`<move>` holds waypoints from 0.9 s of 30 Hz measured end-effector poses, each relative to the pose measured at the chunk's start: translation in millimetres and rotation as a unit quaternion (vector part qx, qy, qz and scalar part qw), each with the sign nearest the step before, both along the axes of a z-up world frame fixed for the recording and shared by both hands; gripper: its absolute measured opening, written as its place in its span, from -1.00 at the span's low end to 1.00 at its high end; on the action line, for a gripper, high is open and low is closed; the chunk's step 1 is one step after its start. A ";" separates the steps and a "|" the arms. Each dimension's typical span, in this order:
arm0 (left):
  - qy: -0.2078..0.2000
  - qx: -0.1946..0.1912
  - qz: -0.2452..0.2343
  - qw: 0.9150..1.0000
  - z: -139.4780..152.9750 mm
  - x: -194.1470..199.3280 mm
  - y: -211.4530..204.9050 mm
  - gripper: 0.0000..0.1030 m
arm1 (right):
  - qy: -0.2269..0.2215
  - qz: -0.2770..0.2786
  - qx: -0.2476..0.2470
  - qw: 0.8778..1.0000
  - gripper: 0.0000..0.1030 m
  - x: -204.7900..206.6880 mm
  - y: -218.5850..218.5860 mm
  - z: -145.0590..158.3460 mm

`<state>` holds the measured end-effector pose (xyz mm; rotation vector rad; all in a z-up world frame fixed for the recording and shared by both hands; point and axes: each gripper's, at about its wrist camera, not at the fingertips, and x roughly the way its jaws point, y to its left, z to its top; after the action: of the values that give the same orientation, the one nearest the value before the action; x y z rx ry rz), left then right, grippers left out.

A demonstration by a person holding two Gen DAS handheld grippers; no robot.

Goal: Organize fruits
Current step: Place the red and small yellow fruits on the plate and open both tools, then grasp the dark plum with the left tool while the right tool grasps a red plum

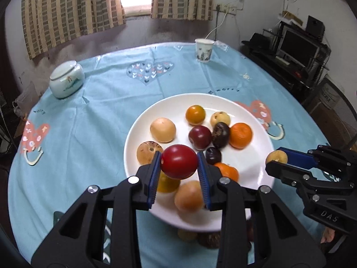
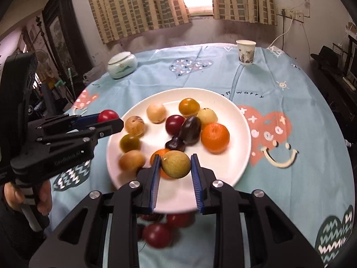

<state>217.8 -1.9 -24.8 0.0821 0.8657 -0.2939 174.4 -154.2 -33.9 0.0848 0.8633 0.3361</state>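
My left gripper (image 1: 179,164) is shut on a red round fruit (image 1: 179,161), held above the near edge of the white plate (image 1: 142,120). My right gripper (image 2: 175,166) is shut on a tan round fruit (image 2: 176,164), also over the plate's (image 2: 241,147) near side. The plate holds several fruits: an orange (image 2: 215,137), a dark purple one (image 2: 189,130), a dark red one (image 2: 175,124) and pale yellow ones. In the left wrist view the right gripper (image 1: 276,159) shows at the right with its tan fruit (image 1: 276,157). The right wrist view has the left gripper (image 2: 108,120) with the red fruit (image 2: 107,115).
A round table under a light blue cloth (image 1: 100,111) carries a paper cup (image 1: 203,50) at the far side and a lidded ceramic jar (image 1: 67,79) at far left. More red fruits (image 2: 157,234) lie on the cloth near the plate's front edge. A hand (image 2: 42,197) grips the left handle.
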 end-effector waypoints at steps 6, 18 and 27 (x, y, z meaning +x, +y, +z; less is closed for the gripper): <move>0.023 0.005 0.003 1.000 -18.9 22.0 -1.3 -0.37 | 0.029 0.001 0.004 1.000 -0.47 26.7 1.3 -17.3; -0.005 -0.010 0.017 1.000 7.3 13.5 4.5 0.29 | 0.005 -0.031 -0.014 0.999 0.26 27.8 -4.9 -5.7; -0.075 -0.024 0.035 0.996 32.9 -88.4 29.0 0.53 | -0.007 -0.016 -0.011 1.000 0.40 -49.4 -20.3 9.0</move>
<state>129.4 27.2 8.1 0.0287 0.7114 -0.2395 125.0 -174.6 -24.9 0.0759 0.8517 0.2960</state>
